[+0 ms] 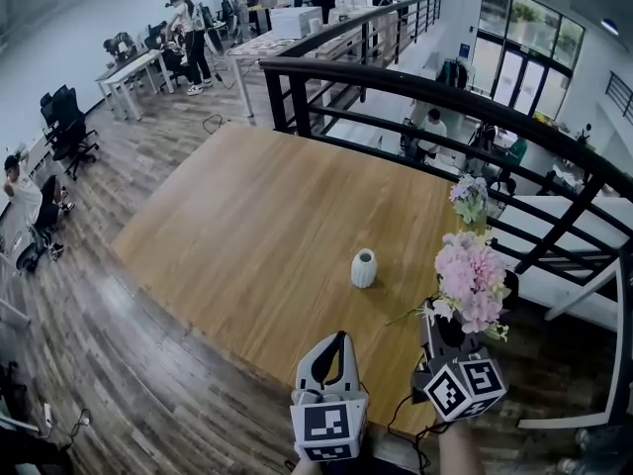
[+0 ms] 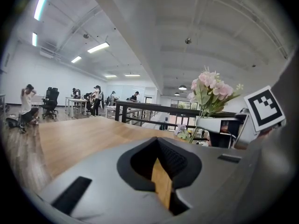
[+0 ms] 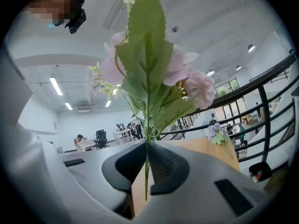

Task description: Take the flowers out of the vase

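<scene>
A small white ribbed vase (image 1: 364, 267) stands empty on the wooden table (image 1: 247, 226), right of centre. My right gripper (image 1: 438, 323) is shut on the thin green stem (image 3: 147, 171) of a pink flower bunch (image 1: 471, 280), which it holds upright to the right of the vase and clear of it. The pink blooms (image 3: 187, 78) fill the right gripper view. A purple flower sprig (image 1: 469, 196) lies near the table's far right edge. My left gripper (image 1: 340, 340) hovers at the near edge, below the vase, shut and with nothing in it.
A black metal railing (image 1: 415, 92) runs along the table's far and right sides, with a drop to a lower floor behind it. Desks, chairs and people stand at the far left of the room (image 1: 188, 28). The table's near edge (image 1: 257, 349) lies just ahead of my grippers.
</scene>
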`<act>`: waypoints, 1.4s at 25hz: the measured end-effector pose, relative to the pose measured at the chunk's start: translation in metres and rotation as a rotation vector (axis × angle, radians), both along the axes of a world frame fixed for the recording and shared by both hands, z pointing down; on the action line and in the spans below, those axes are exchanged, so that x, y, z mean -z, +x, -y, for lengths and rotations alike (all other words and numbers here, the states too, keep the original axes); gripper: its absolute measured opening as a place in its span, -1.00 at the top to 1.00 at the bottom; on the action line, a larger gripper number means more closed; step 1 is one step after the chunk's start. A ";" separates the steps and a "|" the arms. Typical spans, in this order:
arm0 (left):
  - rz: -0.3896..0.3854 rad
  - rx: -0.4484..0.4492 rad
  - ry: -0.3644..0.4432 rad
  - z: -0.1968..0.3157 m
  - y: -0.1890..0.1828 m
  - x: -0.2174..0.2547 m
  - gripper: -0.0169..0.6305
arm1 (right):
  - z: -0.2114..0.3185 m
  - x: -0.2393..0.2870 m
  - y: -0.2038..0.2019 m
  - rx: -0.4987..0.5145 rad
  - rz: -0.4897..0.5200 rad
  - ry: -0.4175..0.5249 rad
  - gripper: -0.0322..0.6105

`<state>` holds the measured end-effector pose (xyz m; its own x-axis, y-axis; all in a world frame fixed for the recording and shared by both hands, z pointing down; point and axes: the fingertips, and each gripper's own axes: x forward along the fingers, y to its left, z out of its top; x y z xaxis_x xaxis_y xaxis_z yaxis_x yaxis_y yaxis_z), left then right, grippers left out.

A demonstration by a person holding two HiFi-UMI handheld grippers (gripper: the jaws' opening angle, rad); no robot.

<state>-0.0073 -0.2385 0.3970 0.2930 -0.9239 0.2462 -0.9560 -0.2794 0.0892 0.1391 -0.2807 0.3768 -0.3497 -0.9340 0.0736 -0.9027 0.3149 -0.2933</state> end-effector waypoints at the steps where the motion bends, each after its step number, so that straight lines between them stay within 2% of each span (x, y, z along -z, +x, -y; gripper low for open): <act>1: 0.001 0.002 0.000 -0.001 0.001 0.001 0.86 | -0.002 -0.002 0.000 0.002 0.010 -0.003 0.78; 12: 0.011 0.007 -0.004 -0.007 0.008 -0.002 0.86 | -0.016 -0.015 0.006 0.005 0.044 -0.037 0.78; 35: 0.019 0.021 -0.013 0.001 0.000 -0.006 0.86 | -0.019 -0.034 -0.008 0.012 0.029 -0.074 0.79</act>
<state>-0.0069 -0.2393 0.4025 0.2693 -0.9262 0.2638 -0.9631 -0.2586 0.0749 0.1308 -0.2619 0.4103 -0.3642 -0.9219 0.1323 -0.8897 0.3023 -0.3422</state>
